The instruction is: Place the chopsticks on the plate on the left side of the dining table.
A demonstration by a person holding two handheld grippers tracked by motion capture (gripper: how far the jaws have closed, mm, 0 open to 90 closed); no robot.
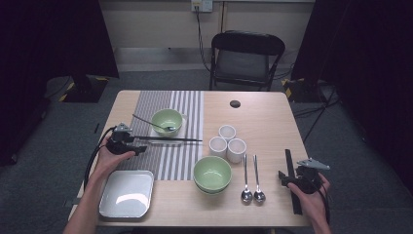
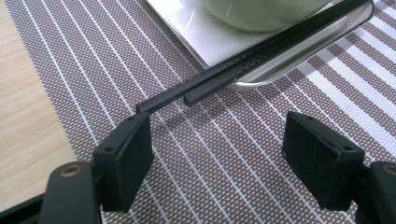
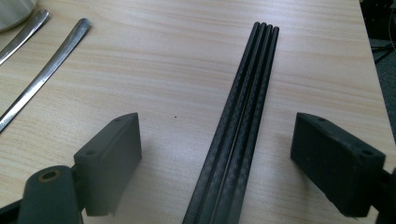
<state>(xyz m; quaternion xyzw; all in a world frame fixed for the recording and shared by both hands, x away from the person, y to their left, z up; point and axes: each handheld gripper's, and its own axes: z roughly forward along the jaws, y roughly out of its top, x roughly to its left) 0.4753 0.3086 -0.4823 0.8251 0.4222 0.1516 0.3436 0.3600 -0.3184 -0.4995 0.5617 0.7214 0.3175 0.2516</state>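
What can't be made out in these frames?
- Far ends of the chopsticks in the left gripper view: cut off by the top edge.
- Bowl there: only its base shows.
- Spoon bowls in the right gripper view: cut off by the left edge.
- Cup contents in the high view: too small to tell.

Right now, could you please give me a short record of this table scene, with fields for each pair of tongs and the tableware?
left tongs: open, just short of the chopstick pair
chopstick pair: lying across the small tray under the far green bowl
right tongs: open, astride the chopstick bundle on bare wood
near green bowl: empty, by the placemat
white cups: three, grouped
loose spoons: two, side by side
white dish: empty, near left corner
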